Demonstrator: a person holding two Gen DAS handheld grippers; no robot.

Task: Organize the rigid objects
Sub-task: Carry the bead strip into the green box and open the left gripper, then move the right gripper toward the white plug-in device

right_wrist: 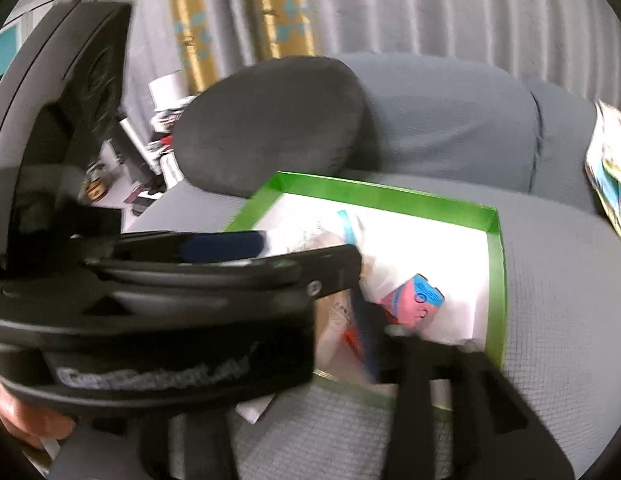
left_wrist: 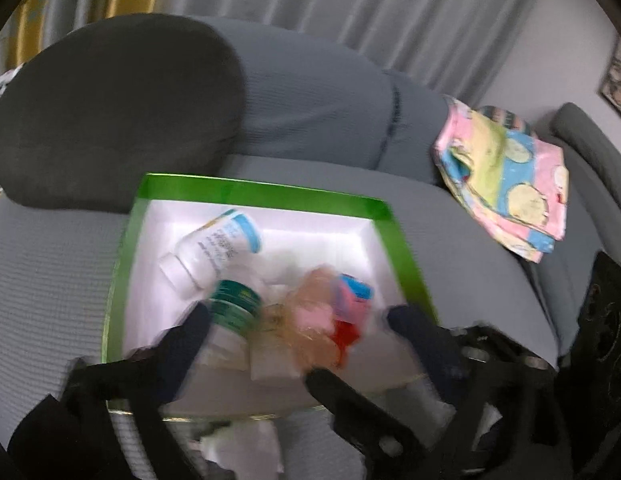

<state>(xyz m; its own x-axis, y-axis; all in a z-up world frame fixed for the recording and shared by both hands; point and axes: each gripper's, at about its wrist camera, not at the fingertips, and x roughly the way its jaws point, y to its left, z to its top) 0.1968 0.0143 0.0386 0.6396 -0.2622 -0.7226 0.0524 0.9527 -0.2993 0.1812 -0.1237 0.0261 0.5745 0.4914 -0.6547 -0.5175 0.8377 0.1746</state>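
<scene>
Box: a shallow green-rimmed box [left_wrist: 266, 190] with a white inside sits on the grey sofa seat [left_wrist: 50, 280], its far left corner just beside a dark grey cushion [left_wrist: 110, 112].
Tube: a white tube with a blue band [left_wrist: 214, 246] lies tilted in the far left part of the box, cap towards you.
Jar: a green-banded jar [left_wrist: 234, 304] lies just nearer than the tube, by the left side of the box.
Small carton: a pink and blue carton [left_wrist: 352, 296] lies towards the right side of the box; something red shows just below it, too blurred to name.
Soft heap: a blurred tan and pink bundle [left_wrist: 310, 320] lies mid-box, between jar and carton.
Your left gripper: the left gripper [left_wrist: 298, 320] hangs above the near half of the box, its dark fingers spread wide, nothing pressed between them.
Your right gripper: the right gripper [right_wrist: 350, 308] sits over the near edge of the box. Only one blurred finger shows clearly, near the carton, and I cannot tell whether anything is gripped.
Hand: part of your hand [right_wrist: 14, 412] shows at the lower left of the right wrist view.
Cloth: a folded pastel cloth [left_wrist: 506, 176] lies on the sofa, well right of the box.
Behind: grey curtains [left_wrist: 350, 4] hang behind the sofa.
</scene>
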